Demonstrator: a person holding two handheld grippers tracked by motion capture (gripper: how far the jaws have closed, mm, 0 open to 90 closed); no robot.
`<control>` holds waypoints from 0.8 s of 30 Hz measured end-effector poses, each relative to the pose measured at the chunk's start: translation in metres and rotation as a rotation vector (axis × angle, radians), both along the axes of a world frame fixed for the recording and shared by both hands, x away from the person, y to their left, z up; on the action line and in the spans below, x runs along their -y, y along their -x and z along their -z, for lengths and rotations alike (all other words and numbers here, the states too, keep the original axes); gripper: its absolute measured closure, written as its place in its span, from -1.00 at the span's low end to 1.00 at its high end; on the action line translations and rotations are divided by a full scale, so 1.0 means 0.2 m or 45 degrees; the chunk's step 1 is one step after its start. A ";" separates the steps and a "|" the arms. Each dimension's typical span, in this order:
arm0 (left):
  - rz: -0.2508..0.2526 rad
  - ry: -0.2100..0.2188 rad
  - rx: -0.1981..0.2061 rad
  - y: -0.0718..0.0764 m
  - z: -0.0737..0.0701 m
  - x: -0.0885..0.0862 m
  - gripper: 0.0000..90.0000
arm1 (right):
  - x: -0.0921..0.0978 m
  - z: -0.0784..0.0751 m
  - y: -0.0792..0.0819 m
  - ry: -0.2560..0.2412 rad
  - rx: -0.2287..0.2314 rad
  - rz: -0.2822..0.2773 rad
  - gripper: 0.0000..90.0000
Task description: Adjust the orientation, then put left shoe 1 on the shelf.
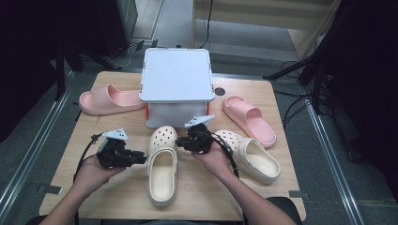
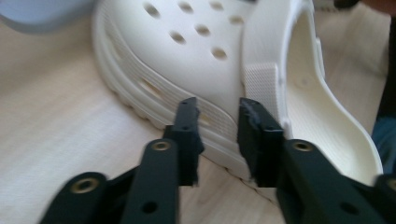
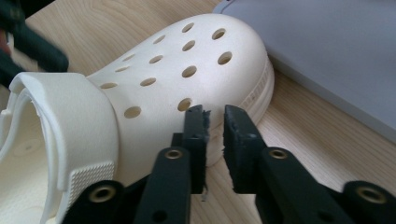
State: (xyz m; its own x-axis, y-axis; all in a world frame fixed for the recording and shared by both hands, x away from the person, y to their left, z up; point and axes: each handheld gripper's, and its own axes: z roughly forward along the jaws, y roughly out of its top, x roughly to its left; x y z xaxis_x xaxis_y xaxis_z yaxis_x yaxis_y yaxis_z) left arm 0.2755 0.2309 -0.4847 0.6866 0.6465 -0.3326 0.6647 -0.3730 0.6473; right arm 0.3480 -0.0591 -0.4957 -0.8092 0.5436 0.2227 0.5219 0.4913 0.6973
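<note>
Cream clog: lies near the middle of the table's near edge, toe toward the white box at the far edge. My left gripper sits at its left side, jaws a narrow gap apart, empty, close against the sole. My right gripper sits at its right side near the toe, jaws nearly closed, holding nothing. Second cream clog: toward the right edge. Pink slippers: one left of the box, one right.
</note>
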 end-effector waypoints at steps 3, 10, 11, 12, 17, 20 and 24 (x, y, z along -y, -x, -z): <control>-0.058 -0.028 0.019 -0.03 -0.05 -0.02 0.35 | 0.00 -0.02 0.02 0.001 0.038 0.021 0.49; -0.025 -0.042 0.069 -0.11 -0.20 0.00 0.32 | 0.05 -0.10 0.11 -0.042 0.087 0.070 0.18; -0.019 -0.051 0.075 -0.13 -0.22 0.01 0.30 | 0.06 -0.11 0.12 -0.050 0.084 0.069 0.17; -0.014 -0.042 0.070 -0.15 -0.24 0.01 0.27 | 0.07 -0.11 0.13 -0.060 0.074 0.059 0.16; 0.003 -0.027 0.065 -0.25 -0.32 0.02 0.24 | 0.11 -0.14 0.17 -0.083 0.017 0.080 0.04; 0.001 0.018 0.030 -0.30 -0.37 0.02 0.26 | 0.14 -0.15 0.20 -0.103 -0.009 0.108 0.00; 0.013 0.023 0.062 -0.35 -0.43 0.03 0.35 | 0.15 -0.16 0.24 -0.102 -0.009 0.133 -0.05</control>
